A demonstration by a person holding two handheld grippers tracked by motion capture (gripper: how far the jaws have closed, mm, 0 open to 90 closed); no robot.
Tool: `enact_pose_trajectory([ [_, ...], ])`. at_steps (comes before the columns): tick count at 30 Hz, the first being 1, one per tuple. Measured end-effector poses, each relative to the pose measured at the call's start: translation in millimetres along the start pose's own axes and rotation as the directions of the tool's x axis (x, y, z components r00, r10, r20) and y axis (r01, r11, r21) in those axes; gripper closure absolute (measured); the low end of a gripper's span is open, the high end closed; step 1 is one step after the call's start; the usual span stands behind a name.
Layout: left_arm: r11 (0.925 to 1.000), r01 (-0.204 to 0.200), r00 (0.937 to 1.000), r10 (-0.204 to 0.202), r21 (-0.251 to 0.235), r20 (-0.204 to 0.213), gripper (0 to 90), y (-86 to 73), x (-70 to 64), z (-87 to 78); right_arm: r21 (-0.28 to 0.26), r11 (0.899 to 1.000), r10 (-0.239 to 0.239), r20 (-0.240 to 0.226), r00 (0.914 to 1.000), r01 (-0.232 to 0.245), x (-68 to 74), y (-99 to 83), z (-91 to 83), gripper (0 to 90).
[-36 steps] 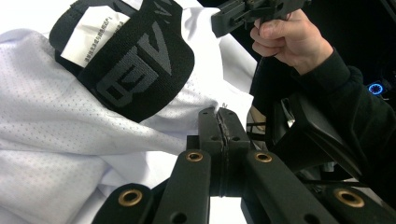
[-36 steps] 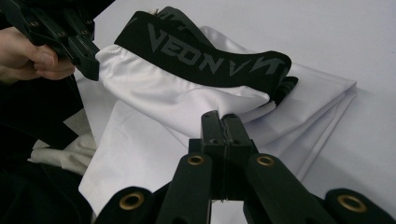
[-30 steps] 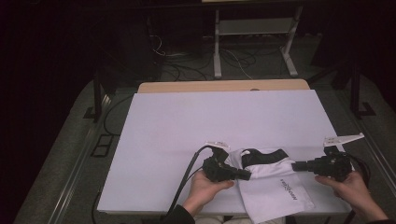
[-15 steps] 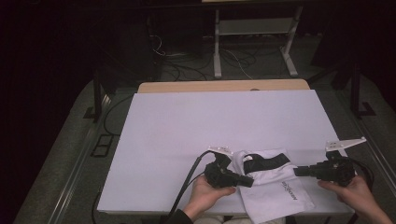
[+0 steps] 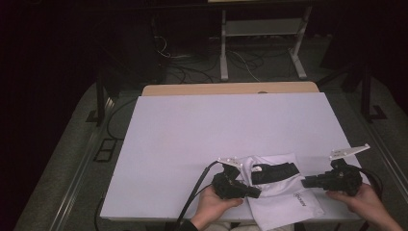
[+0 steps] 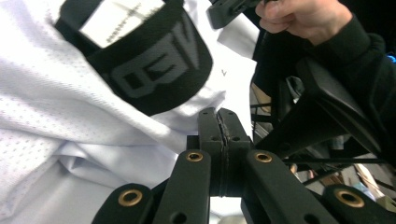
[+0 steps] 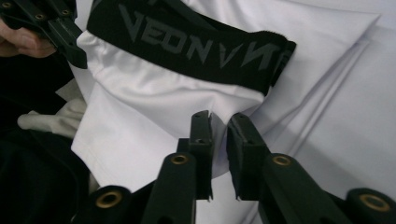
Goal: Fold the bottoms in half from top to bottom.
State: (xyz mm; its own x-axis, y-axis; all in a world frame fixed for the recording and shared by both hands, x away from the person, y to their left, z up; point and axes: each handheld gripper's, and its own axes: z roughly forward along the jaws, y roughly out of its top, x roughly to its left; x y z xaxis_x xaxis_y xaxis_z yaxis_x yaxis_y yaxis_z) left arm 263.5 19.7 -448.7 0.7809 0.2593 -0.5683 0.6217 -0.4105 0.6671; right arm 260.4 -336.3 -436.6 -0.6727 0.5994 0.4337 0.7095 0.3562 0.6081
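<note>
White garment with a black lettered waistband lies crumpled at the near edge of the white table, around six o'clock from the table's middle, its lower part hanging past that edge. In the high view we see the left gripper at about nine o'clock from the garment, held low in the person's left hand, jaws pointing toward three o'clock onto the cloth. In the left gripper view its jaws are pressed fully together right at a fold of the white mesh fabric; we cannot tell whether any cloth is pinched between them. The right gripper sits at about three o'clock from the garment, gripped by the right hand, jaws pointing toward nine o'clock. In the right gripper view its jaws stand slightly apart, a narrow gap between them, just over the white cloth below the waistband, holding nothing.
</note>
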Motion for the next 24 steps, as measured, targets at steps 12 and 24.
enact_pose_trajectory([
  [12, 0.9997, -0.023, 0.9996, 0.023, 0.001, -0.017, 88.7, -4.9, 0.7, 12.1, -0.073, 0.997, 0.014, 0.051, 0.9986, -0.01, -5.2, 20.3, 3.5, 58.1],
  [24, 0.9997, -0.025, 0.9996, 0.025, -0.005, -0.012, 88.6, -4.9, 0.9, 11.2, -0.014, 0.999, 0.053, 0.035, 0.998, -0.053, -29.2, 48.7, 29.7, 51.0],
])
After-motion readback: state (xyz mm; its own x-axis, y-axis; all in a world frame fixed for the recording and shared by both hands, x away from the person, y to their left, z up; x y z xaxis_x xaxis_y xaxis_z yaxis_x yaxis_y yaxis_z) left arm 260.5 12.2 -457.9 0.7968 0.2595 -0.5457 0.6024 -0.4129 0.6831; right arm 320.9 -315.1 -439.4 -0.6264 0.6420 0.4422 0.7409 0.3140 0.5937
